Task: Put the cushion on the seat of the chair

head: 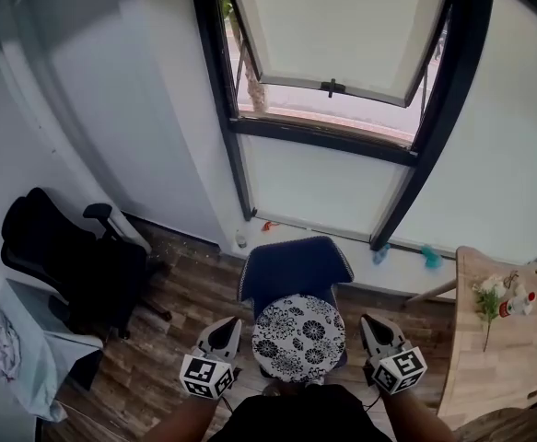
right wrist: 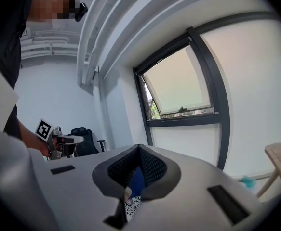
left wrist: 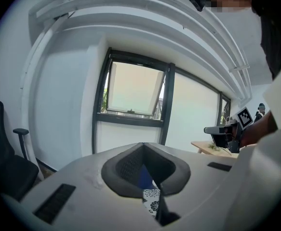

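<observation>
The left gripper (head: 224, 328) and right gripper (head: 375, 325) are held out in front of the person on bare forearms that come up from the bottom edge of the head view. Both point forward toward the window (head: 337, 30), only slightly downward, with their marker cubes facing up. Each gripper view shows the jaws clenched tip to tip with nothing between them. The round black-and-white floral cushion (head: 298, 336) lies on the blue chair (head: 296, 263), between the two grippers. It sits just beside each tip, and the blue fabric shows beyond its far edge. Through the slot under each pair of jaws a patch of the floral print and the blue can be seen. A black office chair (head: 65, 256) stands well apart at the left on the wood floor (head: 180, 339). At the right is a wooden table (head: 498, 366) with a sprig of flowers (head: 489, 304) on it; whether they stand in a vase cannot be told.
</observation>
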Demonstrator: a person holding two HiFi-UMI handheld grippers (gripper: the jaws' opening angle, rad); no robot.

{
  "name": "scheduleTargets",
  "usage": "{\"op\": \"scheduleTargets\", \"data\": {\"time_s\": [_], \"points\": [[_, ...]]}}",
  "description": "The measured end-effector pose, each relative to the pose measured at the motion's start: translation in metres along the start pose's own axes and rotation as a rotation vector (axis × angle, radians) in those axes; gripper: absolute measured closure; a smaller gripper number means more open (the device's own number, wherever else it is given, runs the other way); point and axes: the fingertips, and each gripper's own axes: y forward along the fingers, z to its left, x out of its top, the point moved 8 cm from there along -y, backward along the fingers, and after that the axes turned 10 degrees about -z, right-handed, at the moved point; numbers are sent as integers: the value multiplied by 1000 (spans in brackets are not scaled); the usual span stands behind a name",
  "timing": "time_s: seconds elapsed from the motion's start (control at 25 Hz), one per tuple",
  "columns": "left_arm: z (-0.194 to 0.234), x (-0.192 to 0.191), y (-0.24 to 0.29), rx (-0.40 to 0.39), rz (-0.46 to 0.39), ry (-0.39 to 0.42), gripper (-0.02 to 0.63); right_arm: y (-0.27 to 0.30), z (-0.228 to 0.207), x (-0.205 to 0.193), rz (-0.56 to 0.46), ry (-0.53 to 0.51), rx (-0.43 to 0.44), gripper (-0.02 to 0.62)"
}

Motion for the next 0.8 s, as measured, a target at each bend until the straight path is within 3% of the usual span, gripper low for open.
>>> {"op": "scheduleTargets", "data": {"time_s": [0.4,0.8], "points": [[24,11,-5,50,-14,14,603,28,-1,7,-20,-9,3,572],[17,12,11,49,-8,28,603,38,-12,15,-23,-13,17,572]]}}
